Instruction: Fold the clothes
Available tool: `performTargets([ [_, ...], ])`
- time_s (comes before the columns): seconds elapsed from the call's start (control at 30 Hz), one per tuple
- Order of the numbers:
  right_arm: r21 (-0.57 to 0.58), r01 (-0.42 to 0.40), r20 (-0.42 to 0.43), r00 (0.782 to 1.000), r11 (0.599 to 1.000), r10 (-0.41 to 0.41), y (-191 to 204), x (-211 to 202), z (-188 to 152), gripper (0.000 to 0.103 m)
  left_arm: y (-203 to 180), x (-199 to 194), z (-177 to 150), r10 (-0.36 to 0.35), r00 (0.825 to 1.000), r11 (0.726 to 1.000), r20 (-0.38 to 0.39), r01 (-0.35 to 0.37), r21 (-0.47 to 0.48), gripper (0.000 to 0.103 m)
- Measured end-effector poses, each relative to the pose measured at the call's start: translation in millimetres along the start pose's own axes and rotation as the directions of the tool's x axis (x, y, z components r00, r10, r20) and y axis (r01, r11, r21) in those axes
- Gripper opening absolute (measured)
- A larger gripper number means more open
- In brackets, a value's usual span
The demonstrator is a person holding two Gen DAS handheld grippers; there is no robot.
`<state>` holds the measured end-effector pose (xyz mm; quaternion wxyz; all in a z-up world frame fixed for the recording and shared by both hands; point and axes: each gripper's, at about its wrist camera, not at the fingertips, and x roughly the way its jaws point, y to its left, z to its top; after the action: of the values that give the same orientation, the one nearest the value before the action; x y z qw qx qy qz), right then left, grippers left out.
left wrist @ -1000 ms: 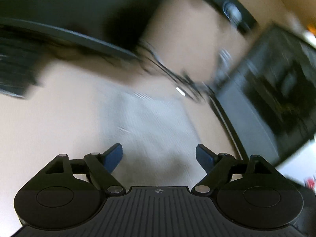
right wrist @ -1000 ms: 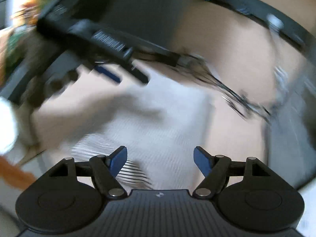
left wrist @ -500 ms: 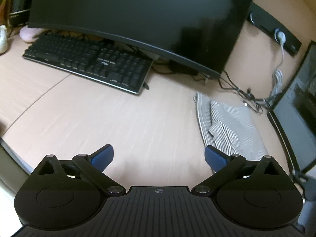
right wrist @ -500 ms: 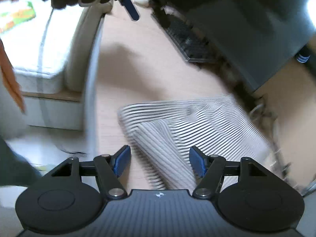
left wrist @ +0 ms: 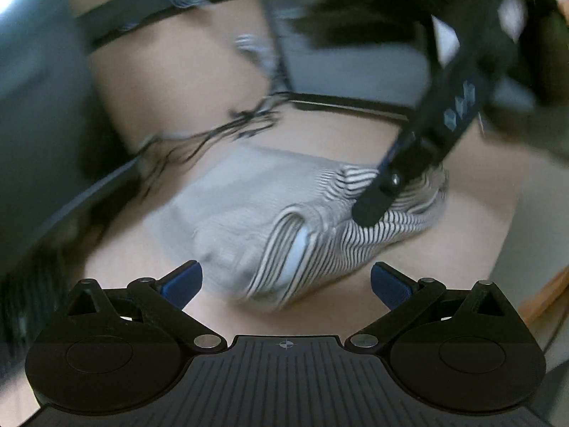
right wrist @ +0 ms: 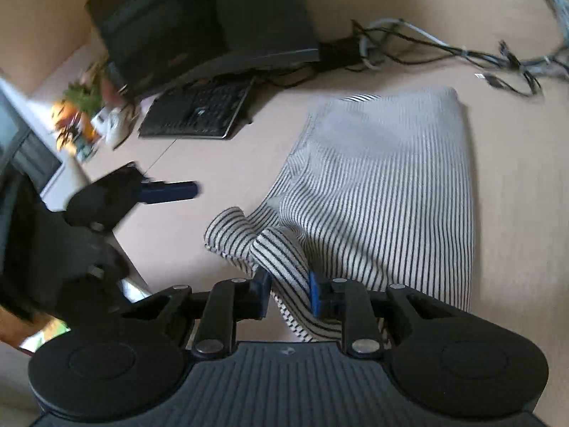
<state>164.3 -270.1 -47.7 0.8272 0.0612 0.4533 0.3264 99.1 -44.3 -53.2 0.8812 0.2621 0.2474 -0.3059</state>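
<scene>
Right wrist view looks down on a striped shirt (right wrist: 384,192) lying folded on a tan desk (right wrist: 220,163). The right gripper (right wrist: 290,293) is at the shirt's near left corner, where the cloth bunches into a raised fold. Its jaws are closing, with that striped fold between the two blue pads (right wrist: 314,295); the pads already touch the cloth on both sides. The rest of the shirt spreads flat toward the far right. At the left, well apart from the shirt, the left gripper (right wrist: 170,190) shows one blue finger pointing over bare desk. Farther off stand a keyboard (right wrist: 199,112) and a monitor (right wrist: 199,21), with cables (right wrist: 444,53) trailing along the far right beyond the shirt.

From the left wrist view, much blurred, the left gripper (left wrist: 286,281) has its jaws spread wide and holds nothing; its blue pads (left wrist: 181,283) flank the near edge of the shirt (left wrist: 270,213) without touching it. The shirt lies in the middle of the desk (left wrist: 462,235), its near right part rumpled into ridges. The right gripper (left wrist: 377,199) comes down from the upper right, its tip pressed into the far right part of the cloth. Dark cables (left wrist: 220,131) lie just beyond the shirt on the far left.
</scene>
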Motion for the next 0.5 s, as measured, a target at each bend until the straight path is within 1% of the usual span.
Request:
performTargets([
  [0.1,-0.009,0.022,0.007,1.0,1.0,-0.022,5.1,2.4,4.9,0.021,-10.9,28.3,7.9,-0.026,0.999,0.993,0.039,0.022,0.112,0.103],
  [0.2,-0.047,0.053,0.019,0.998,0.997,-0.053,11.4,-0.4,5.5,0.021,-24.6,45.8,12.8,-0.091,0.993,0.976,0.074,0.074,0.204,0.103],
  [0.27,-0.084,0.082,0.034,0.996,0.993,-0.08,13.5,-11.3,2.3,0.022,-32.0,54.2,13.7,-0.139,0.989,0.963,0.053,0.122,0.242,0.084],
  [0.3,-0.113,0.098,0.053,0.994,0.989,-0.093,12.5,-23.9,-0.7,0.023,-35.0,57.9,14.1,-0.16,0.986,0.955,0.042,0.144,0.257,0.071],
  [0.33,-0.149,0.128,0.084,0.99,0.981,-0.116,10.0,-39.3,-4.1,0.026,-35.6,59.2,14.3,-0.173,0.984,0.953,0.031,0.16,0.257,0.068],
  [0.37,-0.181,0.177,0.116,0.981,0.967,-0.158,7.0,-53.9,-7.7,0.028,-35.6,60.5,14.7,-0.186,0.982,0.952,0.023,0.174,0.253,0.068],
  [0.4,-0.213,0.253,0.144,0.963,0.944,-0.226,2.9,-68.3,-12.5,0.035,-32.2,61.8,16.3,-0.197,0.98,0.957,0.023,0.187,0.223,0.065],
  [0.43,-0.235,0.329,0.165,0.941,0.915,-0.296,-1.8,-79.1,-17.5,0.044,-24.3,61.8,18.2,-0.218,0.976,0.964,0.022,0.212,0.158,0.064],
  [0.5,-0.267,0.44,0.182,0.897,0.857,-0.404,-12.7,-89.7,-29.0,0.053,-7.0,62.3,22.4,-0.259,0.965,0.966,0.022,0.259,0.019,0.061],
])
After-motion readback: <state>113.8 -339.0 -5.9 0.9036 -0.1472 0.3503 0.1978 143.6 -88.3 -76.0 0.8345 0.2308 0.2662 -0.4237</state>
